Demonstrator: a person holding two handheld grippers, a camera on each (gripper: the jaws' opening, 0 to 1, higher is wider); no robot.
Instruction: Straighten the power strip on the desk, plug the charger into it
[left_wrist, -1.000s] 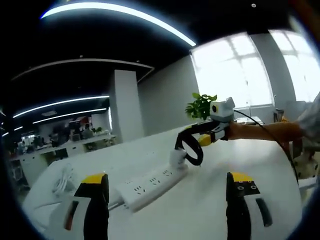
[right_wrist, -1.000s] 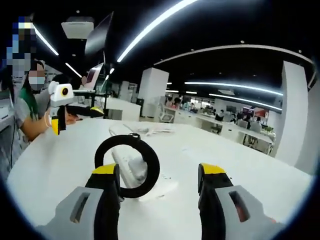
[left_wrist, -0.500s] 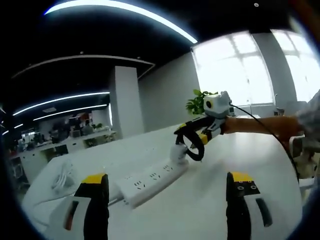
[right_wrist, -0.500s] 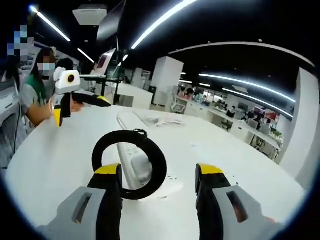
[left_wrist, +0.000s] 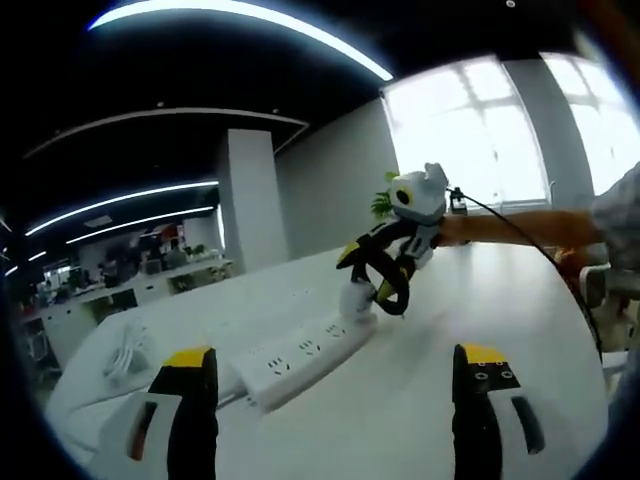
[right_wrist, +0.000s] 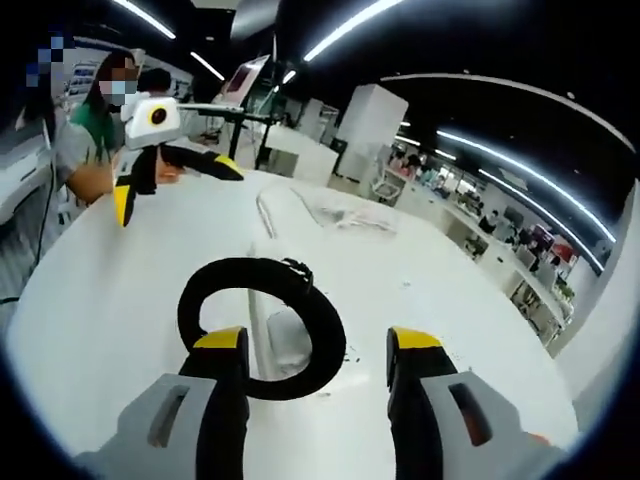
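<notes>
Seen from the left gripper view, the left gripper hovers with jaws spread and nothing between them over the white desk. Ahead, the power strip lies on the desk, the white charger at its far end beside the right gripper. Bright windows stand behind.

Next, the right gripper view: whether the right gripper clasps the coiled black cable cannot be told; the charger sits behind the coil. Beyond, open-plan office desks.
</notes>
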